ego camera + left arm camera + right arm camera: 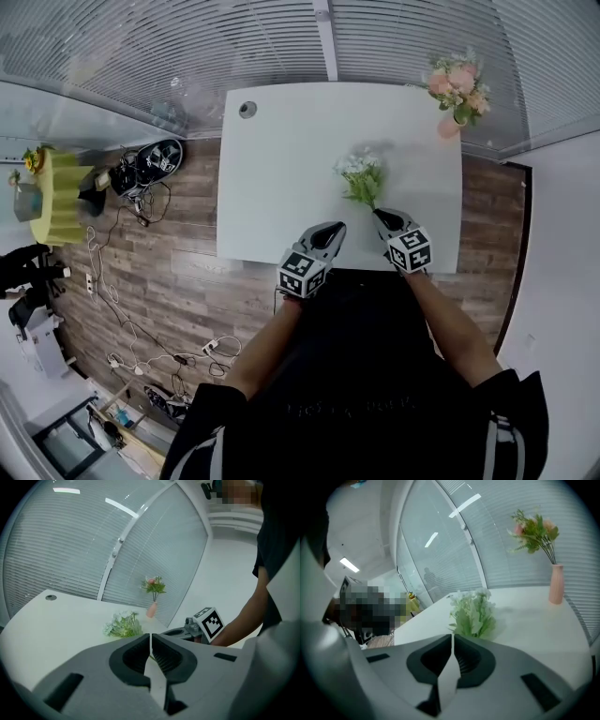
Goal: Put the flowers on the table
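Note:
A small bunch of white and green flowers point(360, 176) point(122, 625) point(474, 613) hovers low over the white table point(281, 169), heads pointing away from me and casting a shadow on the top. Its stems run back into my right gripper point(380, 216) point(453, 638), which is shut on them just inside the table's near edge; the grip itself is hidden by the jaws. My left gripper point(336, 228) point(150, 637) is shut and holds nothing, a little left of the right one point(171, 632) at the near edge.
A pink vase with pink flowers point(457, 89) point(153, 590) point(555, 590) stands at the table's far right corner by the blinds. A round cable hole point(247, 110) is at the far left corner. Cables point(141, 216) and a yellow stand point(61, 197) lie left on the wood floor.

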The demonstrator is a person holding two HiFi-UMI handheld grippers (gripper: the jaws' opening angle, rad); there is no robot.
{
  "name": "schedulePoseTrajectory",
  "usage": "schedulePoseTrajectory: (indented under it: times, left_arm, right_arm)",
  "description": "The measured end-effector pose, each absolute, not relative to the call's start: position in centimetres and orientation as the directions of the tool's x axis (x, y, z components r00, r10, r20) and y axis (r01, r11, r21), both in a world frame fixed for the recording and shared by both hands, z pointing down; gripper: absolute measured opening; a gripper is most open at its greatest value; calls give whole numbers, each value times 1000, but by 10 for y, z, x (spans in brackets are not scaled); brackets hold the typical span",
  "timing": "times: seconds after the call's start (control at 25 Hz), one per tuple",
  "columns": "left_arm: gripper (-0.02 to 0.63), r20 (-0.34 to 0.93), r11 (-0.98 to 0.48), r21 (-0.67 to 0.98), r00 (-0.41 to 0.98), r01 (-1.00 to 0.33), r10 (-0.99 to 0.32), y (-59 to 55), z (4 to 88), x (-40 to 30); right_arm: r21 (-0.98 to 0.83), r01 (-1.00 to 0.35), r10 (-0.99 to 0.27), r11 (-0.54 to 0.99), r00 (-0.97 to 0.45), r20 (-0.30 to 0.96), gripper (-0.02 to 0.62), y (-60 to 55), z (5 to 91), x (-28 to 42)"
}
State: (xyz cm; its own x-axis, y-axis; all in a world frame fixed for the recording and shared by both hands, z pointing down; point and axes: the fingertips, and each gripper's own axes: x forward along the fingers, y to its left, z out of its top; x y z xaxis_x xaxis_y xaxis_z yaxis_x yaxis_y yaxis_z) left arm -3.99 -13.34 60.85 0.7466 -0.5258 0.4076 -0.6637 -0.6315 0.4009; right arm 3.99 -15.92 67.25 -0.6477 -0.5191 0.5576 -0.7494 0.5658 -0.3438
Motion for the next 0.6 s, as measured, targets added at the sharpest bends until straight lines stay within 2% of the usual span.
schedulePoseTrajectory:
  times: [0.36, 0.6]
  left_arm:
    - [26, 346, -644, 380, 748, -664, -567, -134, 576, -43]
    - [26, 260, -673, 355, 760, -648, -595, -137, 530, -40]
  right_arm:
    - [-367, -688, -573, 626, -725, 383, 40, -154, 598, 33]
    - [-324, -674, -620, 664, -738, 266, 40, -147, 538, 38]
